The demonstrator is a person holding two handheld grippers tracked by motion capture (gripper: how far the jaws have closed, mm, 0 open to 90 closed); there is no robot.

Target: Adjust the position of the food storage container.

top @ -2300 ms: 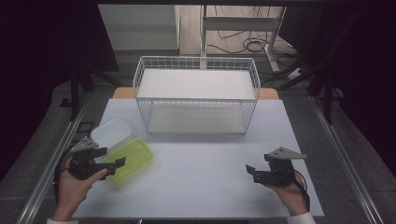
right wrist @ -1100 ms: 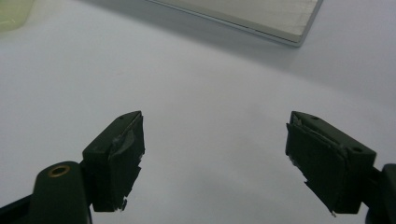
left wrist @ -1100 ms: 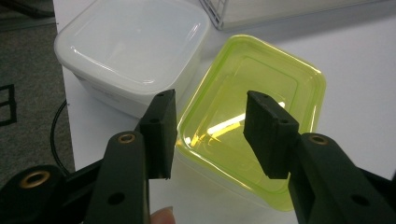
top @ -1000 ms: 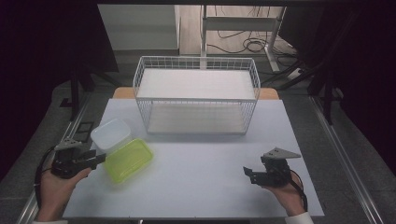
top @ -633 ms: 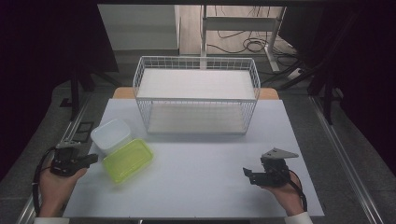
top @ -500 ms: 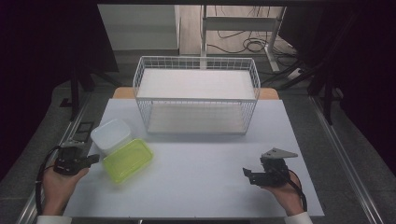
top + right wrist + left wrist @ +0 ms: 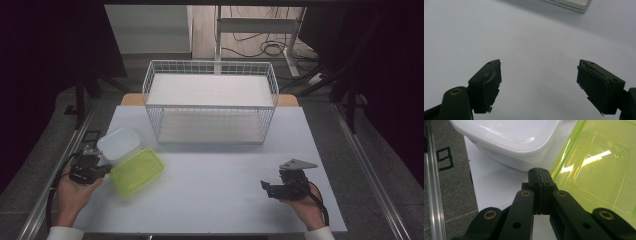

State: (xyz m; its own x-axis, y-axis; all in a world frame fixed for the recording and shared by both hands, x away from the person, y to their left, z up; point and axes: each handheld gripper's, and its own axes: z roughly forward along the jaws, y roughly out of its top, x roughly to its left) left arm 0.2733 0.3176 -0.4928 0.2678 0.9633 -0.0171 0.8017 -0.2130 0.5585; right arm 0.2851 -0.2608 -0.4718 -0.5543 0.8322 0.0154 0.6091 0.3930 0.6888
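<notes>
Green lid (image 7: 596,172) flat at bench (image 7: 220,175) left edge, touching white container (image 7: 509,140), left gripper (image 7: 539,173) shut empty just beside its rim, presumably to nudge it; right gripper (image 7: 539,85) wide, idle.

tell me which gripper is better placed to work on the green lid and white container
Left. The left gripper, jaws shut, sits right beside the green lid and white container; the right gripper, open, rests far across the table.
</notes>
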